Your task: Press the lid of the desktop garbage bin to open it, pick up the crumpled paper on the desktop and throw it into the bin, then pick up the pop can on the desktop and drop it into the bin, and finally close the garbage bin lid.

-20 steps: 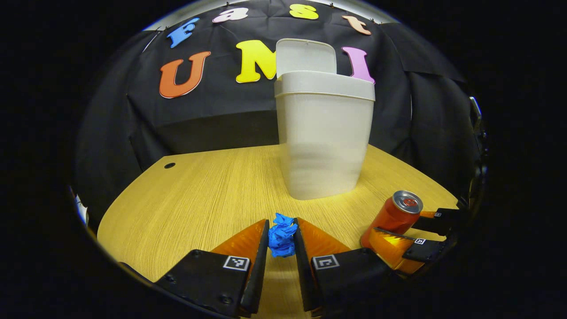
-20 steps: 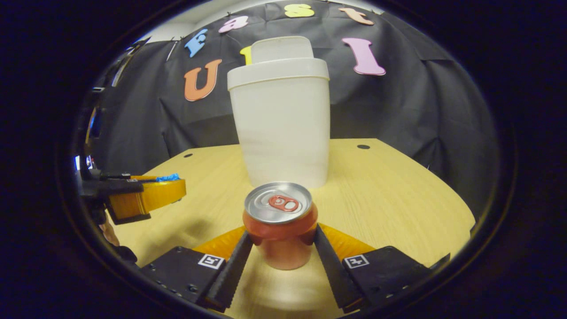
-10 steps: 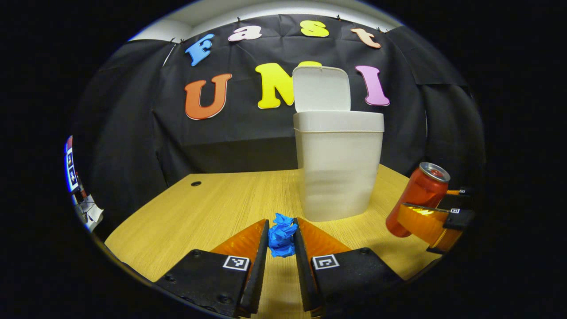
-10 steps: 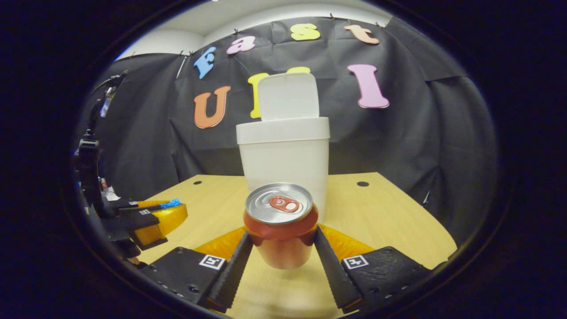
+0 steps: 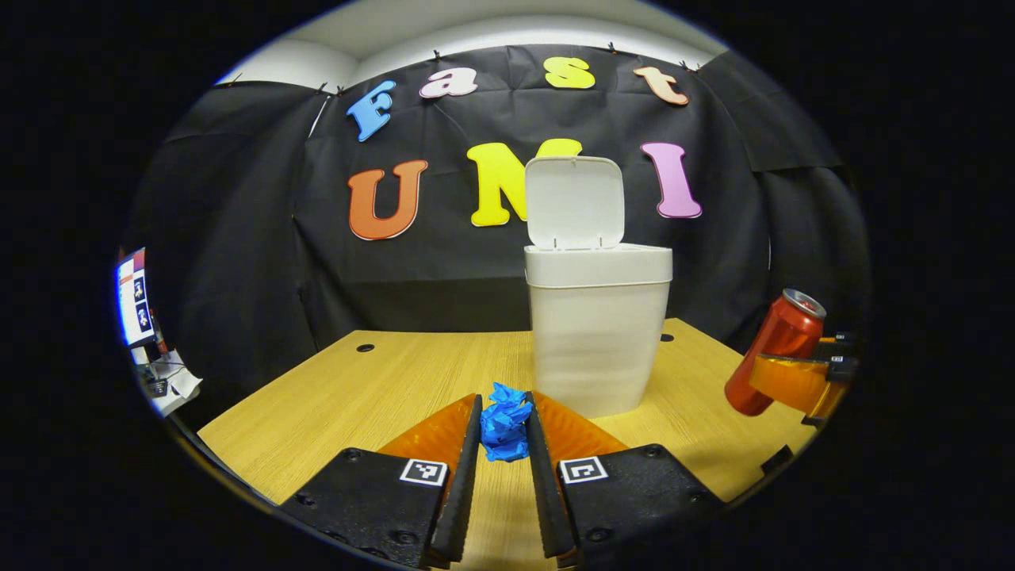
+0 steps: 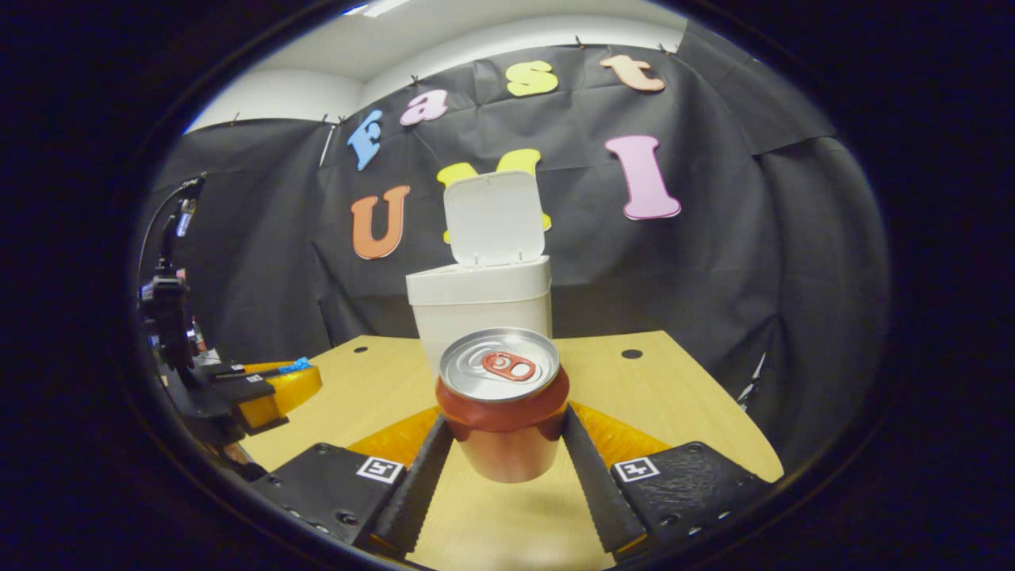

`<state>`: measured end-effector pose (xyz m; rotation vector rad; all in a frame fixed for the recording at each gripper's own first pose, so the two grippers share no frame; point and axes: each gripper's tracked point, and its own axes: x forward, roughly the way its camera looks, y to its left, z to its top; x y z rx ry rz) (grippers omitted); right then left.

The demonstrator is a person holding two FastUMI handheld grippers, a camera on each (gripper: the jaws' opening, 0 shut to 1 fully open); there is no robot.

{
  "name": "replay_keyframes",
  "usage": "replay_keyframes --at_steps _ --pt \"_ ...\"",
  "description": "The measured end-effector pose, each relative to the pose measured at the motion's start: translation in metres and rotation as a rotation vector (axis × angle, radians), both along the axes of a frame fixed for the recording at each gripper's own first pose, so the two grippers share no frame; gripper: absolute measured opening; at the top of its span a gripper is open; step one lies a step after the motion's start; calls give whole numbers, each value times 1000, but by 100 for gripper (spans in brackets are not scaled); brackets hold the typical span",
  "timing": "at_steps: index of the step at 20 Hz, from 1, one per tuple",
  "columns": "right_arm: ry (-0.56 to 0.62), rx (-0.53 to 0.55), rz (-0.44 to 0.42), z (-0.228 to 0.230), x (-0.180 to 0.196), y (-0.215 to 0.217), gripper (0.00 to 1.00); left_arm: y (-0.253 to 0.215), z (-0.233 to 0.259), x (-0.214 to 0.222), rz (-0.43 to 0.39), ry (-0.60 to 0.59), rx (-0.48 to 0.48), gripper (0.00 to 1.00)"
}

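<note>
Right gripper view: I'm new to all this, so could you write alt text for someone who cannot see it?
The right gripper is shut on a red pop can, held upright above a wooden table. Behind the can stands a white garbage bin with its lid flipped up. At the left edge, the left gripper holds blue crumpled paper.

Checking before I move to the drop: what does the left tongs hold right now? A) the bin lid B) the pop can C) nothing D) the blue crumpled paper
D: in the left gripper view the left tongs are shut on the blue crumpled paper, while the pop can sits in the right tongs.
</note>
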<state>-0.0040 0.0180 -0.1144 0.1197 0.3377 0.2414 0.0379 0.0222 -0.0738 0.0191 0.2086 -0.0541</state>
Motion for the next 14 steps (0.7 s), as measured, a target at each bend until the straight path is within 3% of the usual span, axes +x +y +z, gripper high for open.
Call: replay_keyframes --at_steps 2,8,14 --pt "13 40 13 5 -3 2 81 -3 15 5 -5 -18 5 37" --pt "17 8 81 2 -18 26 81 -8 70 43 9 -71 31 37" --pt "21 9 85 1 -16 18 81 -56 119 101 -71 -166 84 37"
